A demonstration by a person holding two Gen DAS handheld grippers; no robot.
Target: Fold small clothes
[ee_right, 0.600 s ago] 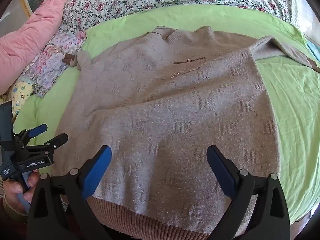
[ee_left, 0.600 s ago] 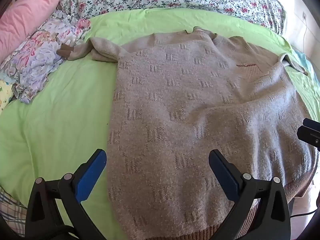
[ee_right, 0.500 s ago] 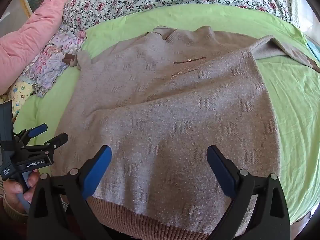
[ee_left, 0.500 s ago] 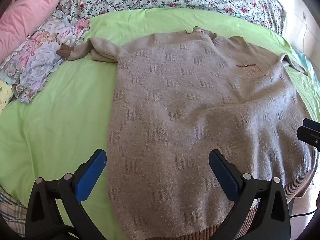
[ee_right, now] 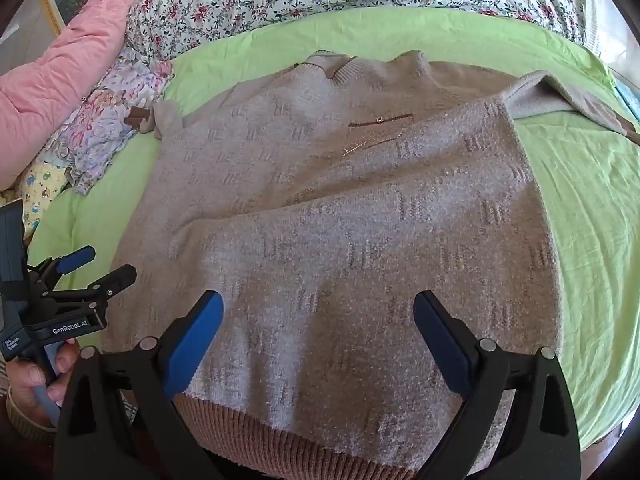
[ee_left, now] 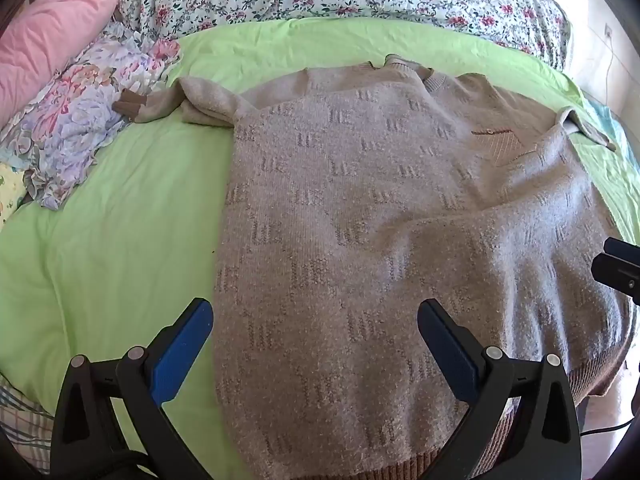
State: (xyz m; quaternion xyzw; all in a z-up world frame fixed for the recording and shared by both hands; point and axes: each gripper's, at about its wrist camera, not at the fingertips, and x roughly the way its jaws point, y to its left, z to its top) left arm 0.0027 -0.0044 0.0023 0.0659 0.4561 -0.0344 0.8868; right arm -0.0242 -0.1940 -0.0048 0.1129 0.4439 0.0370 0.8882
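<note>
Sweater of beige-grey knitted wool with a ribbed brown hem [ee_left: 360, 240] lies spread on the light green bed sheet [ee_left: 100, 260], hem nearest and collar far. It looks already doubled lengthwise, with one side laid over the middle. The left gripper [ee_left: 316, 344] hangs above the hem end with its blue pads wide apart and nothing between them; the right gripper [ee_right: 318, 332] also stands fully released over the hem. For the next fold, I judge that each gripper should pinch one hem corner through all layers, then both should lift together and carry the hem toward the collar, keeping the edges level. Farther away, one sleeve [ee_left: 192, 100] reaches toward the flowered cloth [ee_left: 80, 120]. No container is visible.
</note>
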